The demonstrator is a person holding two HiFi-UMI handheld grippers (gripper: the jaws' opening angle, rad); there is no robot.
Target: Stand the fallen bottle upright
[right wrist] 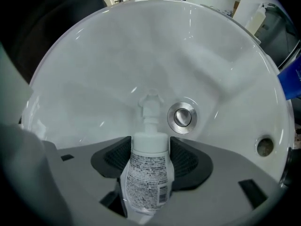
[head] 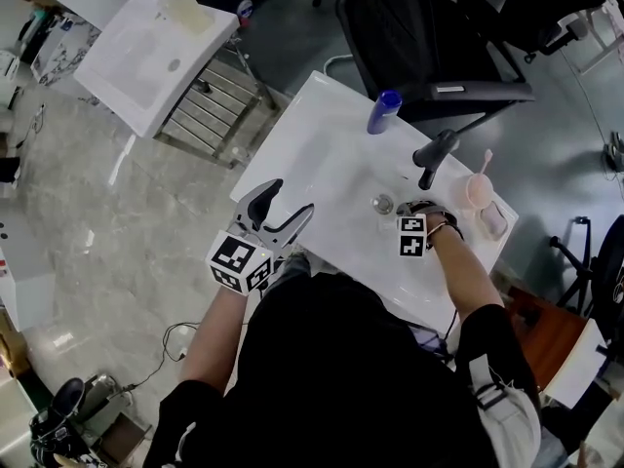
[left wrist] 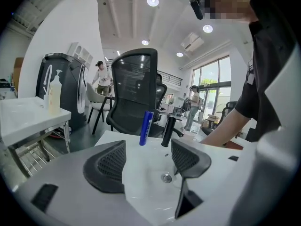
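A white pump bottle [right wrist: 148, 171] with a printed label sits between the jaws of my right gripper [right wrist: 150, 154], both pads against its sides. Its pump head points away from the camera, down into the white basin [right wrist: 117, 69] beside the chrome drain [right wrist: 182, 117]. In the head view the right gripper [head: 417, 209] points down over the sink [head: 312, 144] and hides the bottle. My left gripper [head: 292, 196] hangs open at the sink's front left edge with nothing between its fingers [left wrist: 106, 166].
A blue bottle [head: 384, 111] stands upright at the sink's back rim, beside the black faucet [head: 435, 156]. A pink cup [head: 479, 191] stands at the right end. A black office chair [head: 409, 27] is behind the sink, a second white basin [head: 146, 52] at far left.
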